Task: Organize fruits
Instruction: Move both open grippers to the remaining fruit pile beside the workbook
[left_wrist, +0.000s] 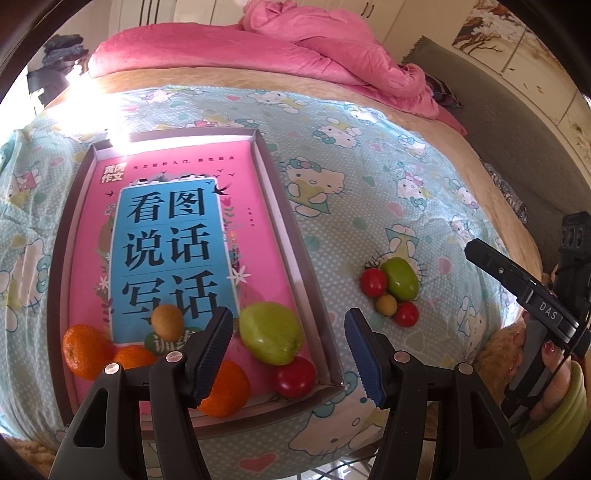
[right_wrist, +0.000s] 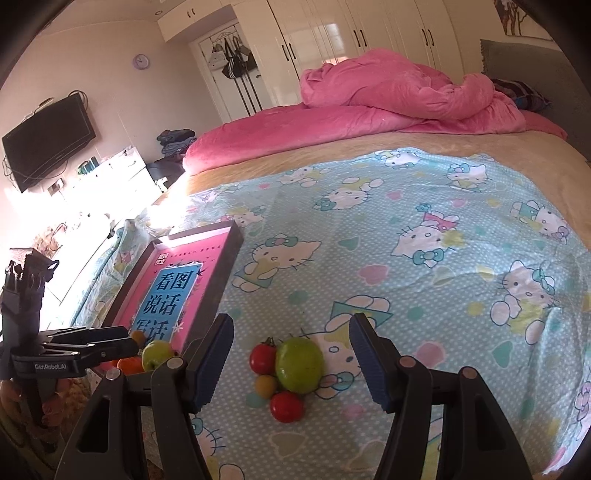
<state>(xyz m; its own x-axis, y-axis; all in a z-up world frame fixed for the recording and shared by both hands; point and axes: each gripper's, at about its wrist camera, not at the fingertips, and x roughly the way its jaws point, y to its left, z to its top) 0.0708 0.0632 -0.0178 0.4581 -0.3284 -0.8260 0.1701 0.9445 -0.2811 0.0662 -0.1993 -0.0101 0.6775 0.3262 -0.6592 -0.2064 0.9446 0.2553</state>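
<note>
A shallow box (left_wrist: 280, 206) lined with a pink book lies on the bed sheet. At its near end lie a green apple (left_wrist: 270, 333), a red tomato (left_wrist: 294, 376), a kiwi (left_wrist: 168, 322) and three oranges (left_wrist: 85, 350). My left gripper (left_wrist: 290, 354) is open and empty above that near end. On the sheet to the right sits a cluster: a green apple (right_wrist: 299, 364), two red tomatoes (right_wrist: 263, 358) and a small yellow fruit (right_wrist: 265, 386). My right gripper (right_wrist: 293, 363) is open and empty, hovering just before this cluster. The box also shows in the right wrist view (right_wrist: 221, 280).
The Hello Kitty sheet (right_wrist: 424, 258) covers the near bed. A crumpled pink blanket (right_wrist: 388, 99) lies at the far end. A TV (right_wrist: 48, 140) hangs on the left wall, and white wardrobes (right_wrist: 351, 40) stand behind the bed.
</note>
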